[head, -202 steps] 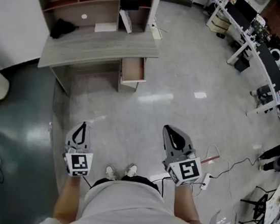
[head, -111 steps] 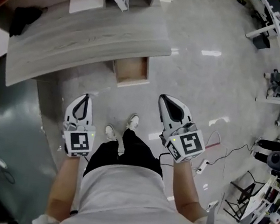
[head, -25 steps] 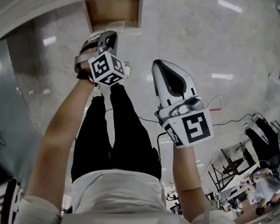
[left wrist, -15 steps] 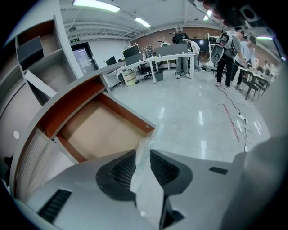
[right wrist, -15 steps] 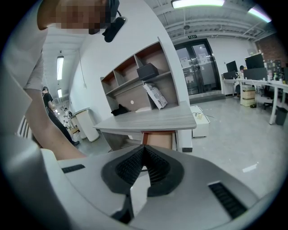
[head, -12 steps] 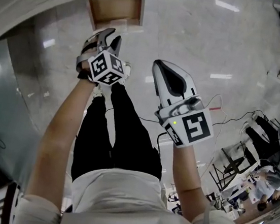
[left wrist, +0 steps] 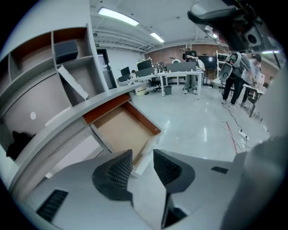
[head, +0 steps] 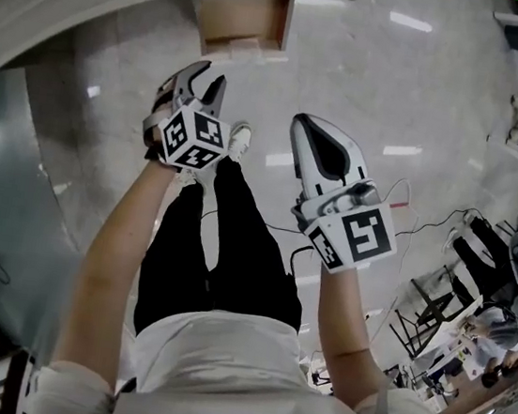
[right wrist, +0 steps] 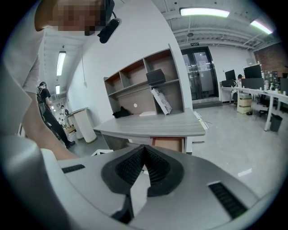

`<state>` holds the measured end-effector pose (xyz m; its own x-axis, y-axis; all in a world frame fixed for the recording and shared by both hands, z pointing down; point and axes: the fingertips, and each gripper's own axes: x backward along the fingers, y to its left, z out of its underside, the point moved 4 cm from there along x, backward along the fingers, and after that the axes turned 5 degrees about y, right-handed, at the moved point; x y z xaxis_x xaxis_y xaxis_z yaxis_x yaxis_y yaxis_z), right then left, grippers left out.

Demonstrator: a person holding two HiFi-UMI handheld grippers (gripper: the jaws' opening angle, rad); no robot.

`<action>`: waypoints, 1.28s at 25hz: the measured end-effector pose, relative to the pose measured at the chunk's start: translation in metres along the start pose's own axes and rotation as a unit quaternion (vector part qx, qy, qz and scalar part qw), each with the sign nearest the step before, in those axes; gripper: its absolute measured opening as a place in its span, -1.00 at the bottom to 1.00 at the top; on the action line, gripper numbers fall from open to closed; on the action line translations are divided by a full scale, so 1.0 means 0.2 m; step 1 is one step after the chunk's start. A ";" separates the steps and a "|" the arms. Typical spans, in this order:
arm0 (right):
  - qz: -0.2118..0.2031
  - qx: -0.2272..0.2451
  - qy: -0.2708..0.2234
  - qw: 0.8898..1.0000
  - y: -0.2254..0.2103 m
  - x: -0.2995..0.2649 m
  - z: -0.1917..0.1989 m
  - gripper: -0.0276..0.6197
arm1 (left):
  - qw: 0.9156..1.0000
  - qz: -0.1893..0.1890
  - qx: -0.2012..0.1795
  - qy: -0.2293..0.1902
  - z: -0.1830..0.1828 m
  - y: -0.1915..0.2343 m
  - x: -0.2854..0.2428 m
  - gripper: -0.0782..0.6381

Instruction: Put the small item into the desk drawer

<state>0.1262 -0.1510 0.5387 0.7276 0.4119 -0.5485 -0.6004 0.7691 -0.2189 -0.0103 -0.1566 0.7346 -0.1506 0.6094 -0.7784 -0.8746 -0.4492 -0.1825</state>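
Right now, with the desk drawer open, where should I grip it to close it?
I would pinch the front panel of the drawer by its top edge, coming from above, one jaw inside and one outside. That panel is a thin upright board, no handle shows, and the open drawer leaves its edge free.

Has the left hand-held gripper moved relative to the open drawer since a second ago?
Yes: the left hand-held gripper has drawn back from the drawer toward the person, its jaws just opening, nothing between them.
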 end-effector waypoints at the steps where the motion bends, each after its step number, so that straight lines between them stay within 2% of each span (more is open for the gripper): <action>1: -0.001 0.002 -0.002 1.000 0.01 0.00 -0.01 -0.84 | 1.000 0.000 0.014 -0.006 0.00 0.01 0.02 -0.39; 3: -0.002 0.009 -0.006 1.000 0.06 0.02 -0.04 -0.84 | 0.999 -0.001 0.040 -0.020 0.02 0.05 0.10 -0.40; 6: 0.000 0.019 -0.015 1.000 0.26 0.04 -0.15 -0.85 | 0.996 -0.013 0.071 -0.044 0.10 0.18 0.33 -0.40; 9: 0.004 0.032 -0.026 0.999 0.40 0.05 -0.27 -0.84 | 0.991 -0.026 0.113 -0.061 0.15 0.32 0.53 -0.40; 12: 0.007 0.049 -0.039 0.998 0.47 0.15 -0.40 -0.84 | 0.985 -0.037 0.147 -0.079 0.11 0.40 0.70 -0.40; 13: 0.009 0.055 -0.044 0.997 0.50 0.18 -0.44 -0.84 | 0.983 -0.041 0.154 -0.089 0.10 0.43 0.76 -0.43; 15: 0.013 0.068 -0.054 0.996 0.57 0.21 -0.51 -0.84 | 0.976 -0.041 0.180 -0.113 0.10 0.49 0.87 -0.66; 18: 0.017 0.079 -0.072 0.994 0.66 0.24 -0.61 -0.84 | 0.965 -0.032 0.216 -0.148 0.08 0.54 1.02 -0.72; 23: -0.026 0.026 -0.144 0.989 0.79 0.38 -0.89 -0.84 | 0.955 -0.055 0.220 -0.191 -0.05 0.69 1.36 -0.73; 27: -0.036 0.043 -0.170 0.984 0.92 0.44 -1.02 -0.84 | 0.950 -0.073 0.217 -0.213 -0.08 0.80 1.58 -0.73; 32: -0.027 0.055 -0.197 0.978 0.96 0.51 -1.12 -0.84 | 0.941 -0.097 0.202 -0.254 -0.14 0.91 1.86 -0.73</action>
<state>0.0104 -0.0703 0.2609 0.8415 0.5096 -0.1796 -0.5345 0.8336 -0.1391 -0.2116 -0.0305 0.3948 -0.0810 0.9338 -0.3484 -0.9967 -0.0750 0.0306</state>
